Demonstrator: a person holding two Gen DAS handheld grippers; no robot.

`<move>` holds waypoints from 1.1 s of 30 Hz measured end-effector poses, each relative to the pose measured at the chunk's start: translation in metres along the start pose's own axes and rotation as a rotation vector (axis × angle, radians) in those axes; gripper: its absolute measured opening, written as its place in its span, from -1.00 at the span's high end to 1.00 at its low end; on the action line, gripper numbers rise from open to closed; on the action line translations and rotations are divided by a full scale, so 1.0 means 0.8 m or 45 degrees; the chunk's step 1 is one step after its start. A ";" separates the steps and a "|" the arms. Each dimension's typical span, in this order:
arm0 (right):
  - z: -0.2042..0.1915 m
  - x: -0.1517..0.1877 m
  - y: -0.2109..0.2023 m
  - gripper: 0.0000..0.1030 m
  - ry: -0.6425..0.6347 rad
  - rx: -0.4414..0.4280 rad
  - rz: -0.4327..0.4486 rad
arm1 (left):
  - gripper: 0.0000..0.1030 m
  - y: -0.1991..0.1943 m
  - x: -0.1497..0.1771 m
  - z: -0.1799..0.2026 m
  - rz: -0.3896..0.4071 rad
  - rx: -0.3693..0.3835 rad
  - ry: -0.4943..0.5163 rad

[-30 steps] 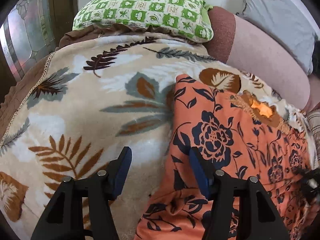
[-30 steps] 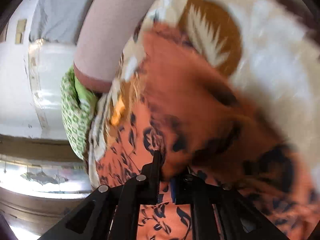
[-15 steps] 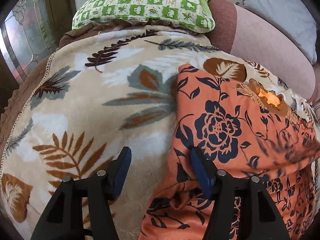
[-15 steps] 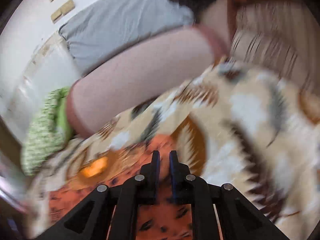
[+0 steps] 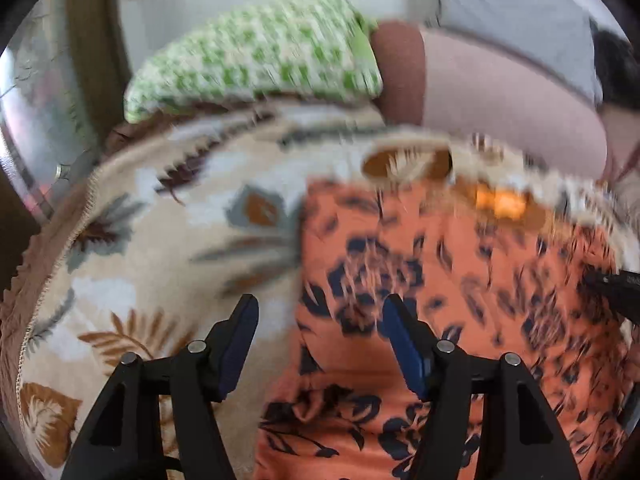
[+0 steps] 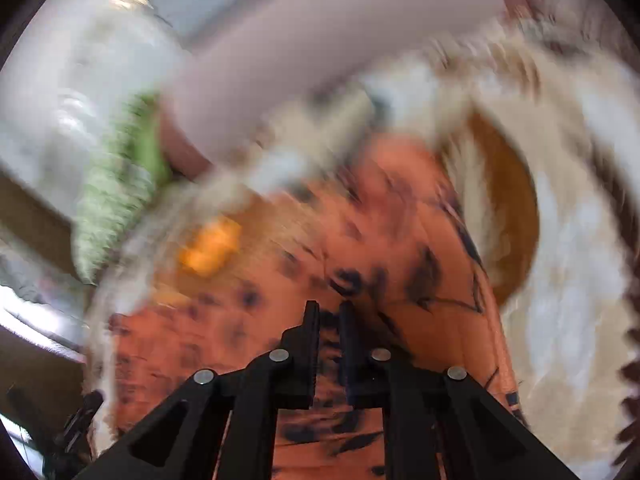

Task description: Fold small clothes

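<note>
An orange garment with dark floral print (image 5: 432,280) lies on a beige leaf-patterned blanket (image 5: 168,232). My left gripper (image 5: 320,320) is open and empty, straddling the garment's left edge, one finger over the blanket, the other over the cloth. In the right wrist view the garment (image 6: 360,248) fills the middle, blurred by motion. My right gripper (image 6: 329,316) has its jaws nearly together just above the cloth, with nothing visibly between them. Its black tip shows at the right edge of the left wrist view (image 5: 616,292).
A green checked pillow (image 5: 256,52) lies at the back of the bed. A pink bolster (image 5: 500,92) and a grey cushion (image 5: 512,12) lie behind the garment. A glass panel and dark wooden frame (image 5: 36,92) stand at the left.
The right gripper let go of the lifted garment fold and swung down over the cloth. The fold now lies flat. The left gripper pulled back a little, still open.
</note>
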State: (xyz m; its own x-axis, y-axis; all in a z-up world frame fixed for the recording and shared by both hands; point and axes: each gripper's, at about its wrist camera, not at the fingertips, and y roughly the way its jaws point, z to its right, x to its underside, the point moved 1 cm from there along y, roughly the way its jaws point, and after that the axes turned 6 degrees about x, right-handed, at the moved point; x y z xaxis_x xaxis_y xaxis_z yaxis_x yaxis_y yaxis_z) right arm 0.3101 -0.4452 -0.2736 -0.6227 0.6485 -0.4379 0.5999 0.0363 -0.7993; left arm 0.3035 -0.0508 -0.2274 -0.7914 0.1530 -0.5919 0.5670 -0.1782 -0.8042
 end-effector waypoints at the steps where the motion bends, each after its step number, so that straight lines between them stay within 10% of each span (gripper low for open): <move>1: 0.010 0.000 -0.001 0.81 0.061 -0.057 0.028 | -0.28 0.013 0.004 -0.001 -0.066 -0.017 0.000; 17: -0.068 0.079 -0.047 0.74 -0.258 -0.108 -0.084 | -0.50 0.012 0.017 -0.018 -0.118 0.021 -0.089; 22: -0.044 0.112 -0.037 0.70 -0.235 -0.078 -0.132 | -0.52 0.005 0.049 0.007 -0.092 -0.057 0.074; 27: -0.014 0.134 -0.131 0.70 -0.201 -0.150 -0.015 | -0.51 -0.050 0.087 -0.018 -0.102 0.101 -0.066; 33: 0.090 0.179 -0.260 0.66 -0.053 -0.231 0.140 | -0.60 -0.136 0.167 -0.071 -0.034 0.032 -0.120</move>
State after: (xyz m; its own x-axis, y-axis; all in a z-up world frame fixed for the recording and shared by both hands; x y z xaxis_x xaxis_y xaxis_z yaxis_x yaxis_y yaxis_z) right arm 0.0603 -0.4146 -0.1993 -0.5666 0.6243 -0.5378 0.7435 0.1061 -0.6602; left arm 0.1492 0.0443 -0.2218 -0.8248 0.0664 -0.5615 0.5404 -0.1996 -0.8174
